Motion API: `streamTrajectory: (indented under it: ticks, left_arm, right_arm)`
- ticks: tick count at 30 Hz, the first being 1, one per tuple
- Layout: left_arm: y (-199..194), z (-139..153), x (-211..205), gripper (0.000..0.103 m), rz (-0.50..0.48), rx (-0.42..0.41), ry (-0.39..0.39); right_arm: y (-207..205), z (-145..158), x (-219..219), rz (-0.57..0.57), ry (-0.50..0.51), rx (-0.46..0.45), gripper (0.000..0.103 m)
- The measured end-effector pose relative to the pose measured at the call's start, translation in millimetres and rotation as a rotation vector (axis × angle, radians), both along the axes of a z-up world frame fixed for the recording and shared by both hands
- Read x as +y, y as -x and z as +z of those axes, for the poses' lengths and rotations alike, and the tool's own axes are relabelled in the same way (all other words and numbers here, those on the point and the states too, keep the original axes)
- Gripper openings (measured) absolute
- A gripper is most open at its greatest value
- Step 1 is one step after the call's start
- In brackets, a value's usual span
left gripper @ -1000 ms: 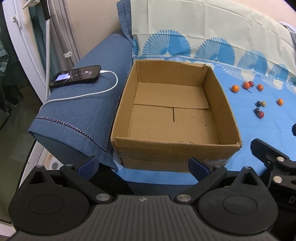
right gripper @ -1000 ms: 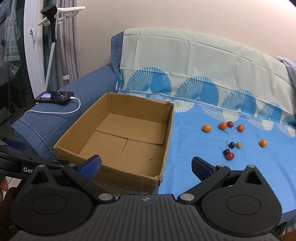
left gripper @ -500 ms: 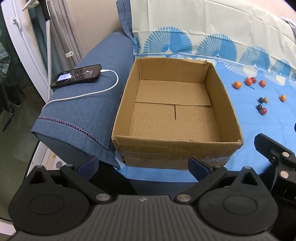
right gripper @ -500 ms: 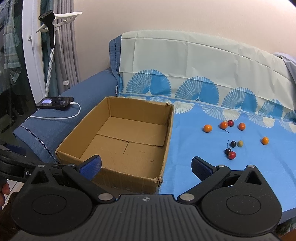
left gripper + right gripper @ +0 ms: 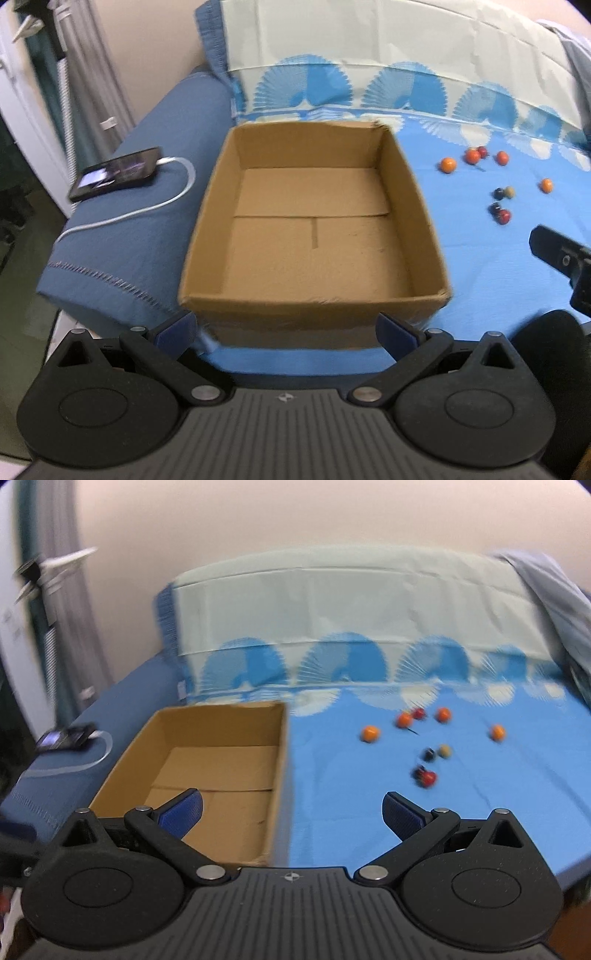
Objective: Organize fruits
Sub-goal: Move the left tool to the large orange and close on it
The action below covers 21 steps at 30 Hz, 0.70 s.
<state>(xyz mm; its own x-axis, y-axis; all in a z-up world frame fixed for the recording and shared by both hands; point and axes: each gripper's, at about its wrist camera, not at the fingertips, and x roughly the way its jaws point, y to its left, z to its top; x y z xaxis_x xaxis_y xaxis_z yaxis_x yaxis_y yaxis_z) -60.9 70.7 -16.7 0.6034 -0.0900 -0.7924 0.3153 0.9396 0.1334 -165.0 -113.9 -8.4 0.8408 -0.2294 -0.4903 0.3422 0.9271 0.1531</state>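
Left tongs (image 5: pixel 287 330): spread wide, nothing between the blue pads (image 5: pixel 176 329). They hang just short of the near wall of the cardboard box (image 5: pixel 314 306), centred on it.

Right tongs (image 5: pixel 291 814): likewise spread wide and empty. Left pad sits over the box (image 5: pixel 280 746) corner, right pad over bare blue sheet (image 5: pixel 351 812). In the left wrist view, part of the right tongs (image 5: pixel 561 258) shows at the right edge.

Box: open-topped, brown, bottom flaps visible, nothing inside. It stands on the blue fan-patterned sheet (image 5: pixel 480 266), its left wall up against a denim-blue padded armrest (image 5: pixel 129 236).

Fruits: small round pieces loose on the sheet, well right of the box and apart from both tongs. Back row: an orange one (image 5: pixel 370 734) alone at left, then another orange one (image 5: pixel 404 720) touching or just beside a dark red one (image 5: pixel 419 713), then a third orange (image 5: pixel 443 714). A fourth orange (image 5: pixel 497 732) lies off to the right. Nearer: a dark ball (image 5: pixel 428 754) beside a pale yellowish one (image 5: pixel 445 751); nearest of all, a red one (image 5: pixel 428 777) with what looks like a dark one pressed against it, though motion blur leaves that uncertain.

On the armrest: a phone (image 5: pixel 116 172), screen lit, with a white cable (image 5: pixel 155 206) plugged in and looping toward the front edge.
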Motion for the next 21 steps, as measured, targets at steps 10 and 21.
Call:
streamTrajectory:
  ticks: [10,21]
  left_arm:
    - [-17,2,-73,0.103,-0.127,0.033,0.062]
    - [-58,5,-136,0.103,-0.172,0.120,0.273]
  right_arm:
    - [13,-11,-76,-0.222,-0.071,0.034,0.102]
    - [13,-25,-143,-0.371,-0.086,0.039,0.102]
